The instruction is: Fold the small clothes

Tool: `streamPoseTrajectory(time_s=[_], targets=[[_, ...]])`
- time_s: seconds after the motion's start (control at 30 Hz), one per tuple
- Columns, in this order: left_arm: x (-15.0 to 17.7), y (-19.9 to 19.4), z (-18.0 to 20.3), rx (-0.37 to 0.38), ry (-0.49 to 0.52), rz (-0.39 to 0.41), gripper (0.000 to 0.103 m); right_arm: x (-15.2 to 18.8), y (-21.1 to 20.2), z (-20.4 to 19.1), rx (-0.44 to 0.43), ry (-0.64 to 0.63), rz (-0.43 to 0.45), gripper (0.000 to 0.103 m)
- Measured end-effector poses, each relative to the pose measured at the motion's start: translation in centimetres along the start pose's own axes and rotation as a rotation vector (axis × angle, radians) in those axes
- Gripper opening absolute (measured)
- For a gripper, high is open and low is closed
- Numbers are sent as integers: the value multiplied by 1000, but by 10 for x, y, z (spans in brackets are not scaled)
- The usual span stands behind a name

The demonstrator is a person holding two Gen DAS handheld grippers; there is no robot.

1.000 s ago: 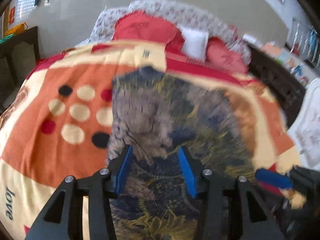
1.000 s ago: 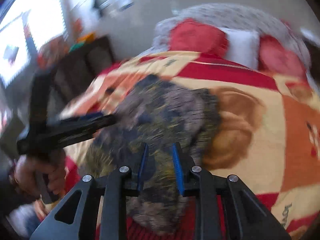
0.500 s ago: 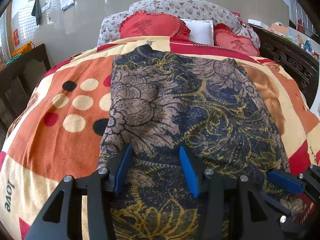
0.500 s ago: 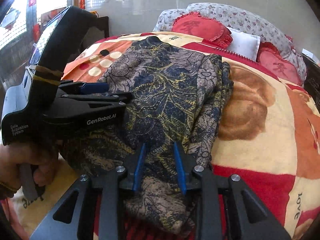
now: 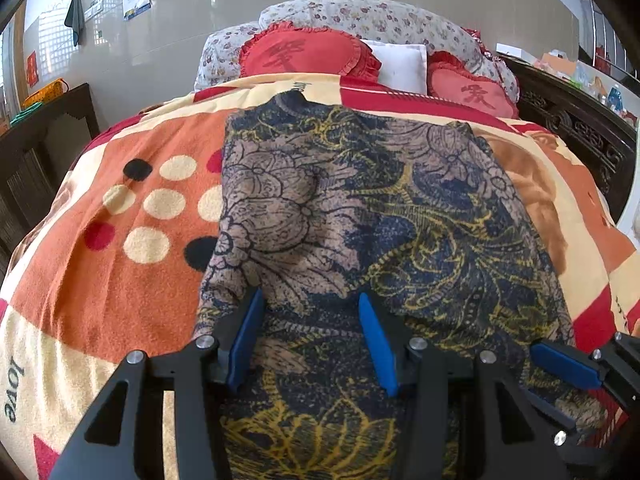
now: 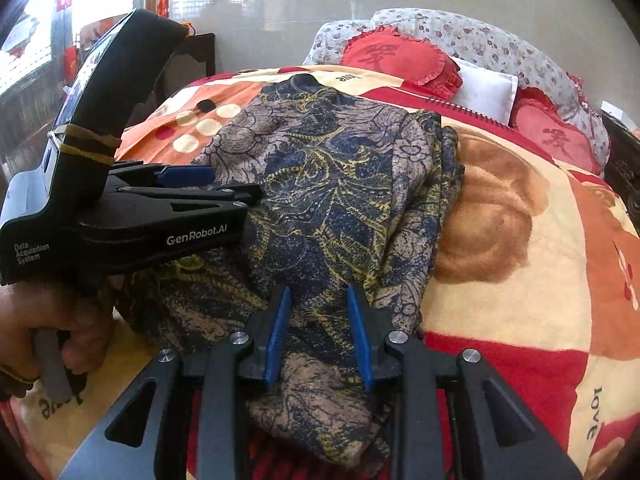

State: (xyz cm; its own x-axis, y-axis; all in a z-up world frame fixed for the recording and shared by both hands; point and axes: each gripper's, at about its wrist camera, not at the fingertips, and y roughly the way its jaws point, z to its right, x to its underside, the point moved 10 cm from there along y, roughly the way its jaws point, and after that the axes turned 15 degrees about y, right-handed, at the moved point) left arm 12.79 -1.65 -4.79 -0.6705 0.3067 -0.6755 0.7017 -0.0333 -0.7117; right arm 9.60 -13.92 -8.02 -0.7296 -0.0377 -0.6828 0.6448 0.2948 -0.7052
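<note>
Bed under an orange-red blanket, 2 red cushions at the head. Dark floral garment lies spread across it. Left gripper and right gripper: jaws spread, near hem between them, unpinched.

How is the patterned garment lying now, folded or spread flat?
Folded. The patterned garment shows several stacked layer edges along its right side in the right wrist view, lying on the blanket.
</note>
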Motion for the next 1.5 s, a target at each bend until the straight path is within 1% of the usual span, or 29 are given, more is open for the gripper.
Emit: streamPoseTrajectory(time_s=[0.47, 0.5, 0.57, 0.7, 0.77, 0.8, 0.83, 0.9, 0.93, 0.97, 1.0, 1.03, 1.07, 1.1, 1.17, 1.2, 1.23, 1.33, 1.37, 1.4, 1.43, 1.47, 1.5], targets=[[0, -1, 0, -1, 0, 1, 52, 0, -1, -1, 5, -3, 6, 47], [0, -1, 0, 0, -1, 1, 52, 0, -2, -2, 23, -18, 13, 48], [0, -1, 0, -2, 1, 1, 52, 0, -3, -6, 51, -48, 18, 55], [-2, -1, 2, -20, 16, -5, 53, 3, -1, -13, 152, -149, 33, 60], [-3, -1, 2, -18, 18, -7, 54, 3, 2, -13, 158, -161, 28, 61], [-4, -1, 1, -1, 11, -5, 55, 2, 2, -12, 151, -155, 22, 61], [-6, -4, 0, 33, 5, -5, 56, 1, 3, -11, 136, -145, 11, 61], [-9, -15, -7, 109, -1, -23, 57, -2, -2, -4, 74, -101, -36, 61], [-10, -23, -14, 131, -17, -22, 61, -6, -9, 2, 37, -46, -39, 59], [-10, -34, -25, 131, -30, -8, 68, -12, -18, 11, 5, 30, -24, 59], [-10, -45, -41, 98, -34, 20, 86, -18, -28, 28, -16, 128, 0, 60], [-7, -52, -53, 69, -38, 37, 97, -22, -36, 50, -33, 243, 11, 61], [0, -56, -67, 64, -56, 39, 97, -22, -39, 72, -50, 352, 3, 62], [6, -54, -73, 88, -76, 19, 97, -20, -38, 90, -81, 460, -13, 62], [26, -46, -75, 181, -142, -42, 94, -14, -34, 108, -175, 613, -42, 63], [35, -42, -72, 247, -181, -63, 91, -11, -29, 110, -252, 687, -66, 63], [40, -41, -69, 279, -197, -72, 88, -6, -23, 108, -323, 738, -104, 64], [55, -37, -48, 391, -226, -116, 89, 8, -10, 87, -440, 754, -190, 64], [61, -35, -42, 404, -220, -127, 90, 13, -7, 80, -462, 749, -211, 64], [60, -38, -39, 382, -193, -99, 91, 16, -7, 77, -467, 737, -210, 64], [60, -37, -36, 382, -180, -102, 92, 17, -8, 76, -468, 727, -202, 64], [59, -37, -35, 376, -183, -99, 92, 17, -10, 74, -482, 723, -205, 67], [58, -36, -35, 377, -197, -105, 92, 18, -11, 67, -525, 722, -224, 69]])
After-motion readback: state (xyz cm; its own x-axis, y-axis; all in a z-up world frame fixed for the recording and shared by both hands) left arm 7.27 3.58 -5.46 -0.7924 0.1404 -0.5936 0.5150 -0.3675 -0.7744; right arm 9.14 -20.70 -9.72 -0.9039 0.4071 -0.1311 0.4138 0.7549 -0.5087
